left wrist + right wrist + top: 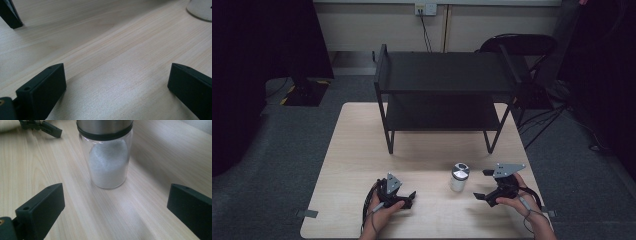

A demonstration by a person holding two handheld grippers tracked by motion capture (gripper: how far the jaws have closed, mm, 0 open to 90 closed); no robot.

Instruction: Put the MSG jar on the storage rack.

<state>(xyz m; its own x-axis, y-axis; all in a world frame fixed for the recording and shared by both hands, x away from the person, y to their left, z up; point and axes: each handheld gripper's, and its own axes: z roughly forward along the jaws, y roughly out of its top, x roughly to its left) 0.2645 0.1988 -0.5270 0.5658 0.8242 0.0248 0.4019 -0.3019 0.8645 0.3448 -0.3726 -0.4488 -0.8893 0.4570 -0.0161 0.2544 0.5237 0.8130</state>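
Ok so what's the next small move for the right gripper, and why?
Probably ease the right gripper straight forward around the glass jar. Its jaws stand open and empty, and the jar stands upright, centred just ahead of them on the table.

A glass jar [107,157] is seen upright on the pale wooden bench [155,170], in the upper middle of the frame. It is capped by a metal lid [105,126] with a dark band beneath it, and it is partly filled with a white granular substance [107,167]. The right gripper [115,207] is shown at the bottom of the frame, its two black jaws spread wide at the lower left and lower right, with bare wood between them and the jar set apart beyond them. The other gripper [41,126] is glimpsed in the upper left corner, resting low on the bench.
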